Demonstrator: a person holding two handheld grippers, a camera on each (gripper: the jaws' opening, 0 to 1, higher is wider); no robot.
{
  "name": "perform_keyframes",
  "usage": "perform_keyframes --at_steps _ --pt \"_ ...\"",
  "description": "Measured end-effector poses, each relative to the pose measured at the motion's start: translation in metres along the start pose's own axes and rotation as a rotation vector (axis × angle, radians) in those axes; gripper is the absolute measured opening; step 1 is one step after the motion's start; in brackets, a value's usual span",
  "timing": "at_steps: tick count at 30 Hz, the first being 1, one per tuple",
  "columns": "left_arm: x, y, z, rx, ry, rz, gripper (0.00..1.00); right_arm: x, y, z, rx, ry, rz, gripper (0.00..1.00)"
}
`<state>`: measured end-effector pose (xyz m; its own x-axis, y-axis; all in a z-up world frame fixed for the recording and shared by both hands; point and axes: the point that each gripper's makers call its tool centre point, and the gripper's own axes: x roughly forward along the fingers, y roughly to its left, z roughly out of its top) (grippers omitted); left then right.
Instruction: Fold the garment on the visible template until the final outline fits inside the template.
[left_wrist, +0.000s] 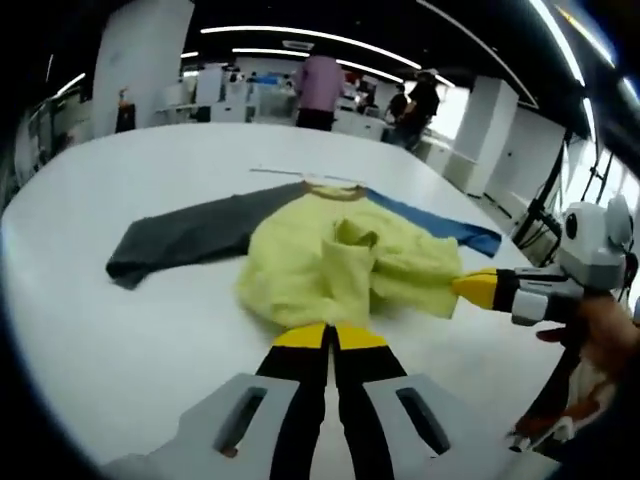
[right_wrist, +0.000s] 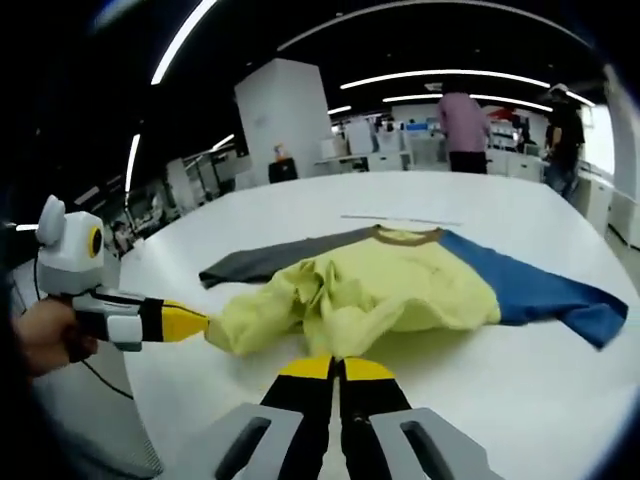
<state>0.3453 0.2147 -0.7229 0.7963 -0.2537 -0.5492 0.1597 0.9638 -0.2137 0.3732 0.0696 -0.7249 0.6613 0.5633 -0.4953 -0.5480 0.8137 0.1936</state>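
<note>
Where the left gripper view opens on its left, a white table (left_wrist: 120, 330) spreads wide, and a shirt (left_wrist: 340, 260) lies on it ahead of the left gripper (left_wrist: 331, 337). A grey sleeve (left_wrist: 190, 235) runs off to the left of that gripper, flat on the table. The yellow body is bunched into folds, so its lower hem cannot be traced. The left gripper's yellow-tipped jaws stand pressed together on the near edge of the yellow cloth, pinching it. Farther right a blue sleeve (left_wrist: 440, 228) shows only as a strip, the heaped body covering the rest. At the right edge the right gripper (left_wrist: 470, 288) comes in, jaws closed on a corner of yellow cloth, with a hand (left_wrist: 600, 335) behind it cut off by the frame.

In the right gripper view the left gripper (right_wrist: 195, 323) enters from the left, nipping the cloth's far-left corner. Ahead lies the shirt (right_wrist: 370, 290), its blue sleeve (right_wrist: 540, 290) lying fully out to the right. The right gripper (right_wrist: 337, 368) has its jaws together at the near fold, gripping it. No template outline can be made out beneath the shirt. Far off, people (right_wrist: 465, 120) stand blurred.
</note>
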Motion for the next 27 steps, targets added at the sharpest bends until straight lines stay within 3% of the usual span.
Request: perform_keyframes --at_steps 10,13,20,27 --pt "-0.019 0.02 0.018 -0.068 -0.017 -0.03 0.0 -0.033 -0.007 0.006 0.03 0.0 0.022 0.0" --pt "-0.026 0.024 0.023 -0.082 -0.032 -0.055 0.0 -0.042 0.0 0.006 0.082 0.002 0.089 0.0" --pt "-0.036 0.036 0.022 -0.125 -0.02 -0.062 0.0 -0.063 -0.005 0.003 0.084 0.024 0.098 0.0" --pt "-0.047 0.039 0.019 -0.188 0.006 -0.078 0.0 -0.084 -0.016 -0.002 0.154 0.045 0.083 0.0"
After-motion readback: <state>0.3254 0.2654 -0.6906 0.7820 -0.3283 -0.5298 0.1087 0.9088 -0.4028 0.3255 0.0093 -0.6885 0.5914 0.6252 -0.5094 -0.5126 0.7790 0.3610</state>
